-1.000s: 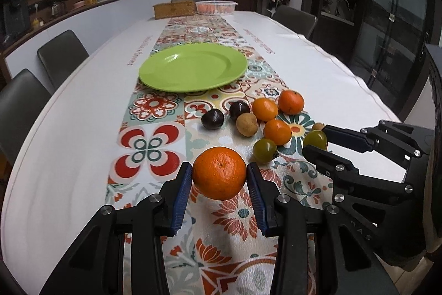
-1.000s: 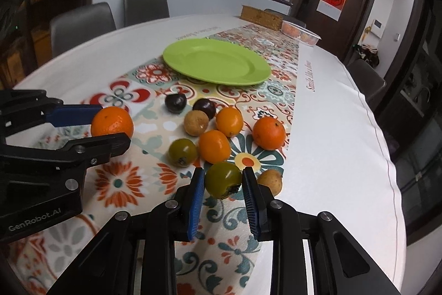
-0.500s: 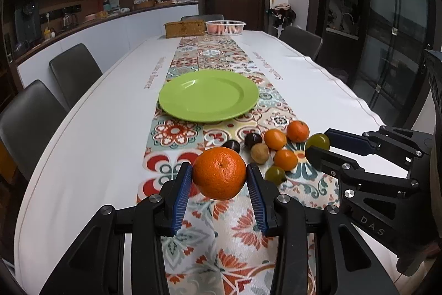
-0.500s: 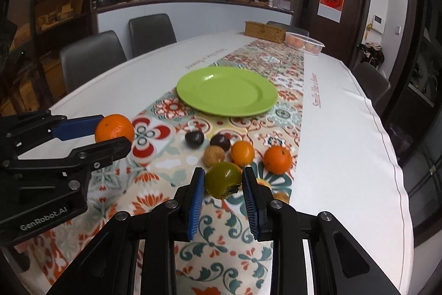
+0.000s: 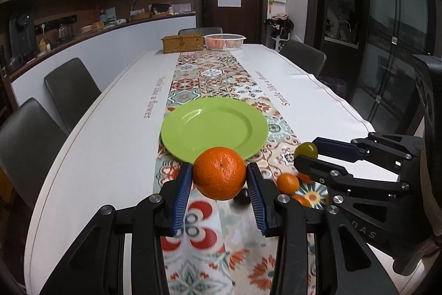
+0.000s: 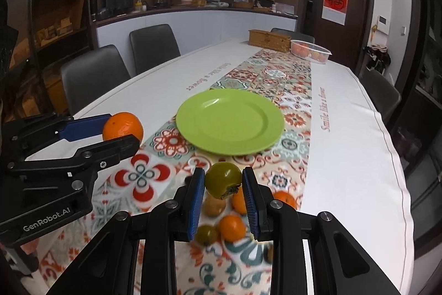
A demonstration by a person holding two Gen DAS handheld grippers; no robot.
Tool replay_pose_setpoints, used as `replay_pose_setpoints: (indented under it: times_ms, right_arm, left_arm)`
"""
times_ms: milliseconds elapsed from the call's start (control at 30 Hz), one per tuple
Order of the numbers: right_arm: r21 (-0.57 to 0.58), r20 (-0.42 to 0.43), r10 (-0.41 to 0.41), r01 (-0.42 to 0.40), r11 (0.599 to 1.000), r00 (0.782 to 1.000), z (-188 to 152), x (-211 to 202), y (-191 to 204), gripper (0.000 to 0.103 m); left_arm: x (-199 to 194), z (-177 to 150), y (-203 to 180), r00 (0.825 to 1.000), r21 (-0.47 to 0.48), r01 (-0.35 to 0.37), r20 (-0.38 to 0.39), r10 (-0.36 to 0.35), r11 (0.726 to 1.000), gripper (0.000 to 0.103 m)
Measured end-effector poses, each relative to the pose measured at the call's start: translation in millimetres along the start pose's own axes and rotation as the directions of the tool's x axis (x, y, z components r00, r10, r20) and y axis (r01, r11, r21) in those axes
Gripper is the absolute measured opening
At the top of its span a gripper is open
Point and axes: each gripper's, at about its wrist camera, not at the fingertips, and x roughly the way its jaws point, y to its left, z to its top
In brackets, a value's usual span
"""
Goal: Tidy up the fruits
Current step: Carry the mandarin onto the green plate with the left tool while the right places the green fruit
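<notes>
We see the white table [image 5: 105, 145], the green plate [image 5: 214, 129] empty ahead of both sets of fingers. Left gripper [image 5: 219, 184] pinches an orange [image 5: 219, 172], lifted; right gripper [image 6: 223, 191] pinches a green fruit [image 6: 223, 179] above the loose fruits [image 6: 232, 227].

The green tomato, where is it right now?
The green tomato is clamped in the right gripper, held above the loose fruit, just short of the green plate.
</notes>
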Motion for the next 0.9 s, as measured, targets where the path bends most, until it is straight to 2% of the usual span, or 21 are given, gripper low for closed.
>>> replay_pose_setpoints:
  times_ms: [200,433,733,900]
  right_arm:
    - [0.001,-0.024,0.004,-0.004,1.0,1.0,23.9,29.8,-9.6,0.029]
    - [-0.034,-0.083,-0.002,-0.001,0.999,0.997,45.2,73.7,-16.3,0.029]
    - [-0.025,-0.17,0.022,-0.026,0.999,0.985,54.7,125.8,-28.2,0.029]
    - [-0.017,-0.212,0.036,-0.04,0.999,0.977,53.7,148.8,-31.8,0.029]
  left_arm:
    - [29.0,17.9,10.2,1.0,0.002,0.004,-0.023,-0.004,1.0,0.04]
    - [73.6,28.4,23.8,0.996,-0.007,0.029,-0.086,-0.03,1.0,0.04]
    - [128.7,29.7,37.5,0.984,-0.028,0.052,-0.17,-0.056,0.998,0.04]
    - [146.0,27.1,41.3,0.978,-0.033,0.056,-0.197,-0.062,0.998,0.04]
